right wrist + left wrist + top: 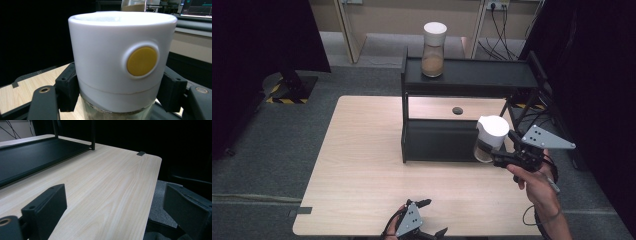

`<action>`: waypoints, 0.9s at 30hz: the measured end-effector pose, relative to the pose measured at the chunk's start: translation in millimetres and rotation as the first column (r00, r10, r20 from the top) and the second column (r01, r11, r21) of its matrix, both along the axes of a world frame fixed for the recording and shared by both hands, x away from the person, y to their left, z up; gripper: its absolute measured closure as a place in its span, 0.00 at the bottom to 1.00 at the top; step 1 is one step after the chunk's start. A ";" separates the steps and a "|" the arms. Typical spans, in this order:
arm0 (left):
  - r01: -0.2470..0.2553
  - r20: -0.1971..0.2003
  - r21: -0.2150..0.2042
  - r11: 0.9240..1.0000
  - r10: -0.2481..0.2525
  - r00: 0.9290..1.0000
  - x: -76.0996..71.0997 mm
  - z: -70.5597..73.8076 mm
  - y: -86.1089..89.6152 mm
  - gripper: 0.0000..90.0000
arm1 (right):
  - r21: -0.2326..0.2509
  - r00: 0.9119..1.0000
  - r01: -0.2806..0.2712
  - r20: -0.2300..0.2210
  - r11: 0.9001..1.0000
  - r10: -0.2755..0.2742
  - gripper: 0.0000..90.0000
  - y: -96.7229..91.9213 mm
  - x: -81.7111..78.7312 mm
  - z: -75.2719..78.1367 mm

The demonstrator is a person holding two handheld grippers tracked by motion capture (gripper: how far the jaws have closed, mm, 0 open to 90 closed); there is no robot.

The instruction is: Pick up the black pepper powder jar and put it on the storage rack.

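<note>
High view: right tool (490, 149) clamped on a white-lidded jar (490, 137) with brown powder at its bottom, held up in the air off the right front corner of the black two-tier shelf (464, 80), jar roughly upright, its body overlapping the shelf's lower tier edge as seen from above. Right hand (534, 182) comes in from bottom right, grey three-cornered plate on top of the tool. A second jar (433, 49), same white lid and brown fill, stands on the shelf's top tier toward its left end, well apart from the held one. Small dark round spot (457, 110) on the light wood bench (362, 165) behind the shelf's lower tier. Left tool (424, 220) sits low at the bench's near edge, well apart from the shelf and both jars, jaws spread, nothing in them. Grey carpet floor around, black curtains either side, cables by the wall at top right. Left gripper view: the two black jaws stand wide apart with bare bench (105, 195) between them, nothing gripped; shelf's lower tier (32, 157) runs along the upper left, one thin post at its corner; a small dark tab (141, 153) at the bench's far corner. Right gripper view: jar lid (120, 60) up close between the jaws, pads pressing either side just under the lid, yellow round button (141, 61) on the lid's side facing the camera; powder glimpsed under the lid; the other jar's base (133, 6) peeks over the lid on the shelf behind.
</note>
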State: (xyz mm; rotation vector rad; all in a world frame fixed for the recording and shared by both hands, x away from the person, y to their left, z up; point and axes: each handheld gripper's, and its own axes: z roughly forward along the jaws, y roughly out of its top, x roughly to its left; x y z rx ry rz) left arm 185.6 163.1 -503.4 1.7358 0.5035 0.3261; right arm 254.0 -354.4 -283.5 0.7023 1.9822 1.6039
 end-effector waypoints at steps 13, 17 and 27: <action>0.002 -0.001 0.003 1.000 -0.002 1.000 0.7 -0.7 0.2 0.05 | 0.018 1.000 -0.018 0.006 1.000 0.018 0.34 5.1 16.6 30.8; 0.000 0.001 0.003 1.000 0.000 1.000 0.3 -0.5 0.6 0.05 | 0.011 1.000 -0.018 0.006 1.000 0.018 0.34 9.9 21.6 40.9; 0.000 -0.002 0.003 1.000 0.000 1.000 0.3 -0.4 0.4 0.06 | 0.008 1.000 -0.009 0.010 1.000 0.009 0.34 19.8 34.6 61.2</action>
